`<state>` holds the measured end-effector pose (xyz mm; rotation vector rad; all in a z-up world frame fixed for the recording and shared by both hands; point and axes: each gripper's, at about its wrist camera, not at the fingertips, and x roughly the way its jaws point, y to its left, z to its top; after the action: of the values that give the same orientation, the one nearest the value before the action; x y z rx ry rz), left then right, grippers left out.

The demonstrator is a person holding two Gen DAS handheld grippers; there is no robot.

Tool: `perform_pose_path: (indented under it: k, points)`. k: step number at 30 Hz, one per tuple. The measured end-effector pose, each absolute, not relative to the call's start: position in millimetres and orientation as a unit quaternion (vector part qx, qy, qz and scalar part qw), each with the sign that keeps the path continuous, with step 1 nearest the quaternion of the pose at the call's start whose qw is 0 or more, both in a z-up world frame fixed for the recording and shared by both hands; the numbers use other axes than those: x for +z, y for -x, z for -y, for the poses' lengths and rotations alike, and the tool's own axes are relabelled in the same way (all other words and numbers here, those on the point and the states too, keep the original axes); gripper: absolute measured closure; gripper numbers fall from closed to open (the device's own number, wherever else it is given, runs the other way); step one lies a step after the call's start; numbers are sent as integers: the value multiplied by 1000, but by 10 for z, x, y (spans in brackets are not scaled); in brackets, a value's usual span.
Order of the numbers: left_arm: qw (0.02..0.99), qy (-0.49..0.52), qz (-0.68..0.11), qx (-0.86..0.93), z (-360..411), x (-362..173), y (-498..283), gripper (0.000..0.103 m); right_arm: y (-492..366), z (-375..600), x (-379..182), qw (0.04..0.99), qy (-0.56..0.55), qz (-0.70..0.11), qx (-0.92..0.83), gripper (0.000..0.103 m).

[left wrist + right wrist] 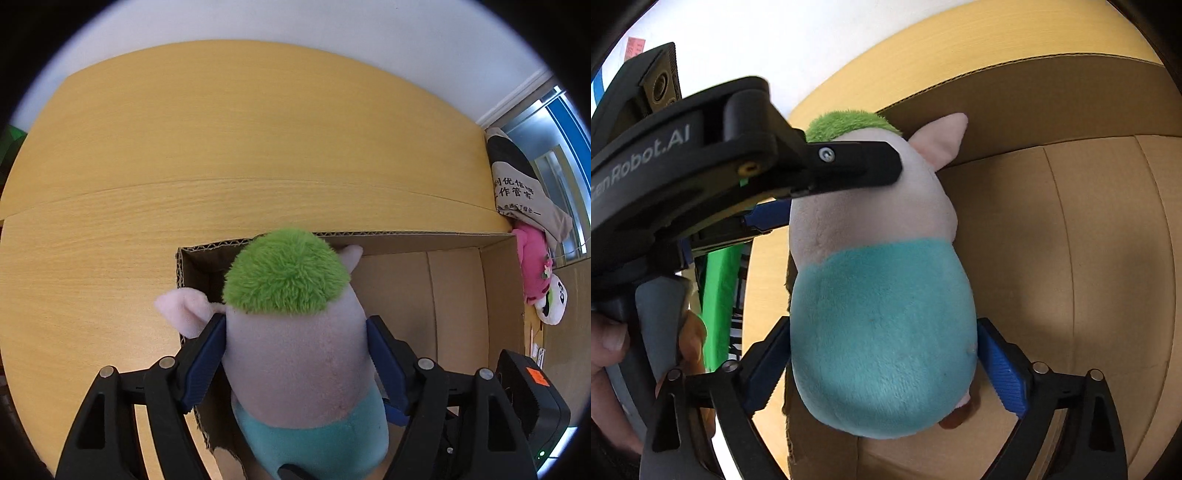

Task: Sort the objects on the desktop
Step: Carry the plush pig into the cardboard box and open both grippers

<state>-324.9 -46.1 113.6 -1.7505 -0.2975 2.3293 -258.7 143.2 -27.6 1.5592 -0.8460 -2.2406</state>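
Note:
A plush pig [299, 343] with green hair, pale pink body and teal trousers hangs over the left end of an open cardboard box [458, 291]. My left gripper [295, 347] is shut on its pink upper body, blue pads on both flanks. In the right wrist view the same pig [882, 321] fills the middle, and my right gripper [882, 354] is shut on its teal lower half. The left gripper's black finger [849, 162] crosses the pig's upper body there. The box floor [1089, 258] lies under and right of the pig.
The box sits on a yellow wooden desk [221, 155] against a white wall. Beyond the desk's right end lie a printed cloth bag [517, 184], a pink plush [533, 266] and a white plush [552, 306]. A black device [532, 398] is at lower right.

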Motion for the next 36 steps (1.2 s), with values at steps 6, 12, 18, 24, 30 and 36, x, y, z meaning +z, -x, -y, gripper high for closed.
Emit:
perform_pose_path:
  k: [6, 12, 18, 24, 30, 36]
  points:
    - [94, 533, 90, 836, 739, 1846, 2819, 29, 2109, -1531, 73, 142, -515, 275, -799, 4]
    - [82, 451, 66, 886, 755, 2670, 2012, 26, 1708, -1690, 927, 91, -500, 170, -844, 4]
    - [93, 400, 63, 910, 167, 3031, 1224, 24, 1229, -1971, 1748, 48, -468, 88, -878, 2]
    - [100, 381, 75, 916, -126, 3168, 603, 24, 456, -2357, 2694, 43, -441, 106, -890, 2]
    - [100, 405, 79, 906, -471, 3150, 227, 24, 29, -2753, 2653, 44, -445, 120, -886, 1]
    - [101, 437, 96, 889, -768, 3013, 2, 24, -311, -3440, 2392, 64, -462, 143, -873, 1]
